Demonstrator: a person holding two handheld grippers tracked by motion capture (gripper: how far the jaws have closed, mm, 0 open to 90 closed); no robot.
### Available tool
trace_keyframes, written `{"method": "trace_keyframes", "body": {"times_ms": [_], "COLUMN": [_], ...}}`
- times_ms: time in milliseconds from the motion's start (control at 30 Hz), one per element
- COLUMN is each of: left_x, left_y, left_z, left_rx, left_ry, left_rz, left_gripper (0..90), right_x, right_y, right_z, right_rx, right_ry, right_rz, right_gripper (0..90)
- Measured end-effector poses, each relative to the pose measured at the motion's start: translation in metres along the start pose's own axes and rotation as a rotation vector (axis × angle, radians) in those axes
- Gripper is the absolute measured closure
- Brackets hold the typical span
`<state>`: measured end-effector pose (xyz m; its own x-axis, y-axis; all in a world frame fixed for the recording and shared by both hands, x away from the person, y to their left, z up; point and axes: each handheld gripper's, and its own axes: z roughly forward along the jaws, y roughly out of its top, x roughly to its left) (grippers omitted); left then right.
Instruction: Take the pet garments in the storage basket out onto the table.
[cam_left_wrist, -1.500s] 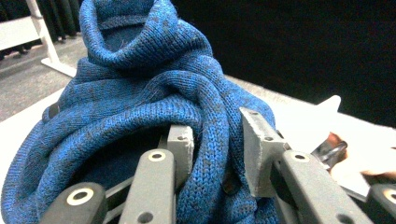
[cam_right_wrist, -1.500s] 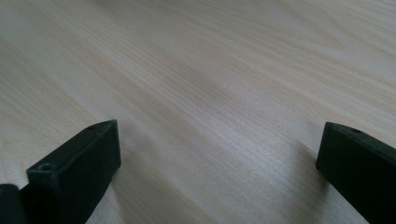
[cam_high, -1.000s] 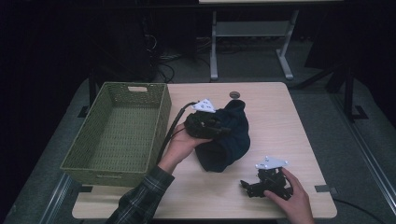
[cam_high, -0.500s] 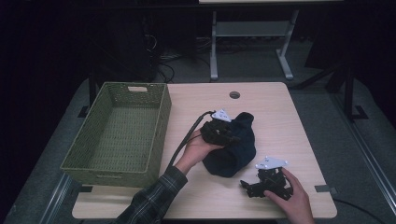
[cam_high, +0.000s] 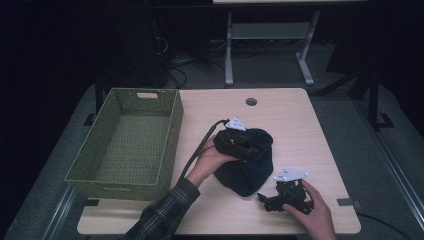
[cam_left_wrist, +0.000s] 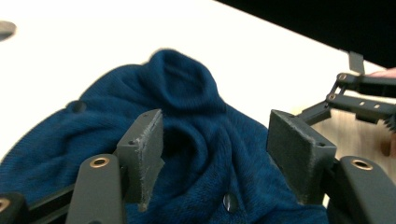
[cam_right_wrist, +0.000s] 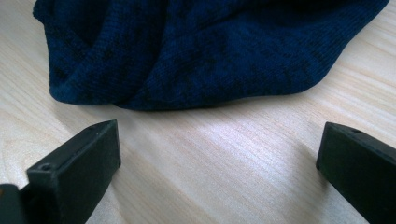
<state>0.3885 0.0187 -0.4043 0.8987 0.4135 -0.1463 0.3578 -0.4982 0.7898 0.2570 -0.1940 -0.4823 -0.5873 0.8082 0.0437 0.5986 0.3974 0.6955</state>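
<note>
Right gripper (cam_high: 267, 198): near table edge, resting low on the wood just short of the garment's hem; jaws spread wide, nothing between them; unmoved over the last second.
Garment (cam_high: 247, 165): dark blue knitted piece with small buttons, bunched in a heap at the table's (cam_high: 290, 120) middle-right; has slid toward the person and rightward, away from the basket.
Left gripper (cam_high: 249, 149): over the heap's top, jaws released and straddling a raised fold (cam_left_wrist: 187, 88); travelled with the cloth.
Basket (cam_high: 127, 142): green woven, left of the heap, nothing visible inside.
Reading: likely repositioning for a fresh grip; goal unstated.
</note>
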Motion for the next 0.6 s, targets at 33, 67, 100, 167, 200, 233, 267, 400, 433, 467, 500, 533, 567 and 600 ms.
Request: {"method": "trace_keyframes", "body": {"times_ms": [33,67,100,167,200,233,267,400,433,467,500,533,567,600], "left_x": [-0.001,-0.001,-0.002,-0.003,-0.003,-0.004,-0.004,-0.007,-0.008,-0.009,-0.010,-0.010,-0.011,-0.012], "left_y": [0.000,0.000,0.000,0.000,0.000,0.000,-0.001,-0.004,-0.006,-0.008,-0.009,-0.011,-0.013,-0.016], "left_z": [-0.004,-0.007,-0.011,-0.017,-0.018,-0.020,-0.022,-0.025,-0.026,-0.027,-0.028,-0.029,-0.030,-0.032], "left_rx": [-0.005,-0.010,-0.009,-0.023,-0.027,-0.035,-0.035,-0.002,0.007,0.014,0.017,0.021,0.023,0.028], "left_ry": [0.005,0.011,0.015,0.014,0.016,0.018,0.020,0.038,0.053,0.062,0.069,0.077,0.081,0.083], "left_rz": [0.002,0.002,0.009,0.008,0.005,-0.001,0.004,0.016,0.017,0.025,0.025,0.023,0.021,0.022], "left_gripper": [33.9,31.8,30.2,26.6,25.0,23.0,20.7,15.9,15.4,15.4,15.4,15.3,15.3,15.3], "right_x": [0.000,0.000,0.000,0.000,0.000,0.000,0.000,0.000,0.000,0.000,0.000,0.000,0.000,0.000], "right_y": [0.000,0.000,0.000,0.000,0.000,0.000,0.000,0.000,0.000,0.000,0.000,0.000,0.000,0.000], "right_z": [0.000,0.000,0.000,0.000,0.000,0.000,0.000,0.000,0.000,0.000,0.000,0.000,0.000,0.000], "right_rx": [0.000,0.000,-0.001,0.000,0.000,0.000,0.000,-0.001,-0.001,-0.001,-0.001,-0.001,-0.001,-0.001], "right_ry": [0.000,0.000,0.000,0.000,-0.001,-0.001,0.000,0.000,0.000,0.000,-0.001,-0.001,-0.001,-0.001], "right_rz": [0.000,0.000,0.000,-0.001,-0.001,-0.001,0.000,-0.001,-0.001,-0.002,-0.002,-0.002,-0.002,-0.003], "right_gripper": [0.0,0.0,0.0,0.0,0.0,0.0,0.0,0.0,0.0,0.0,0.0,0.0,0.0,0.0]}}
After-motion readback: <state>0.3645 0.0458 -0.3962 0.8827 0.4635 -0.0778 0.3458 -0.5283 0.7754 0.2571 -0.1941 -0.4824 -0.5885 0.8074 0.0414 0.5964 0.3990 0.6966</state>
